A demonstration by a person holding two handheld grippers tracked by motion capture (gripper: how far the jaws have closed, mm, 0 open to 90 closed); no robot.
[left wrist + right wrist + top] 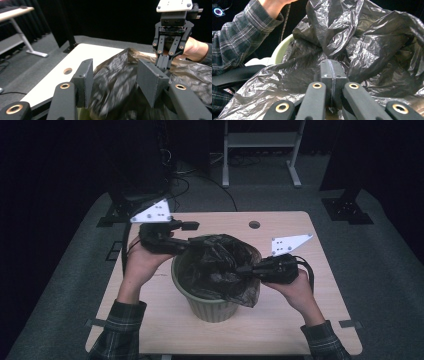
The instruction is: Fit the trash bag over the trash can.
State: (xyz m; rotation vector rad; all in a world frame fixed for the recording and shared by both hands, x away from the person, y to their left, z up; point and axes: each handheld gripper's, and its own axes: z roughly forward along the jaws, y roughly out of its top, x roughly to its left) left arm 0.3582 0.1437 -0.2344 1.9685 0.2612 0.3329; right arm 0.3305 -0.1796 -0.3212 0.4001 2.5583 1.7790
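A pale wood surface sits on grey carpet. Black curtains close the dim room; a white-framed stand occupies the upper centre.

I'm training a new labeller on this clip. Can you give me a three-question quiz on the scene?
1. True or false: the left gripper is open.
2. What lines the bin? A) paper B) black bag C) cloth
3. What is the right gripper shut on?

Key: 1 true, its jaws stand apart around the bag. 2 B. 3 the bag, by the bin's near-right rim.
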